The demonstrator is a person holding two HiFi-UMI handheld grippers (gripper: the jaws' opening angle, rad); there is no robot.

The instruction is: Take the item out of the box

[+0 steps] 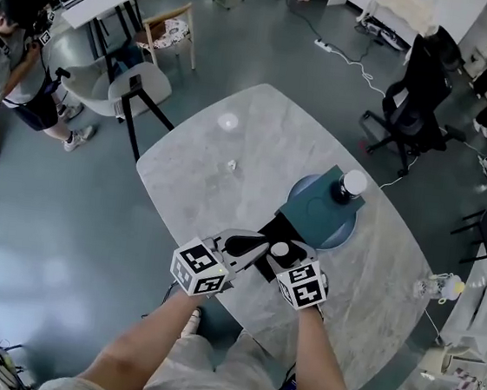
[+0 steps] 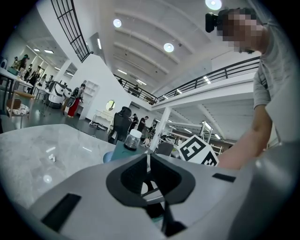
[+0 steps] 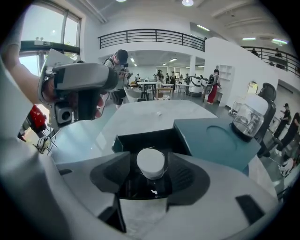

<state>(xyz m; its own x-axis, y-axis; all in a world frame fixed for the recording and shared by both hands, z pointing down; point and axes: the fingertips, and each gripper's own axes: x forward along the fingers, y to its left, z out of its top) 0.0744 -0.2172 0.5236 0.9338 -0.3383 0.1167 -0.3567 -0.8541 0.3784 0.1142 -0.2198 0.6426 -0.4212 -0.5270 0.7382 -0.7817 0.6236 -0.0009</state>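
Note:
A small dark bottle with a white cap (image 3: 151, 162) stands in the open black box (image 3: 140, 138), near the table's front edge (image 1: 267, 229). My right gripper (image 3: 151, 172) straddles that bottle with its jaws wide; a gap shows on each side of the cap. In the head view the right gripper (image 1: 279, 253) sits over the box. My left gripper (image 2: 147, 159) is shut and empty, held just left of the box (image 1: 253, 247). The teal lid (image 1: 316, 209) lies behind the box, and a second white-capped bottle (image 1: 348, 184) stands on it.
The lid rests on a round blue mat (image 1: 343, 238) on the marble table (image 1: 226, 196). A small white scrap (image 1: 231, 166) and a white disc (image 1: 227, 121) lie farther back. Chairs (image 1: 142, 91) and a person (image 1: 14, 59) are off to the left, an office chair (image 1: 415, 104) to the right.

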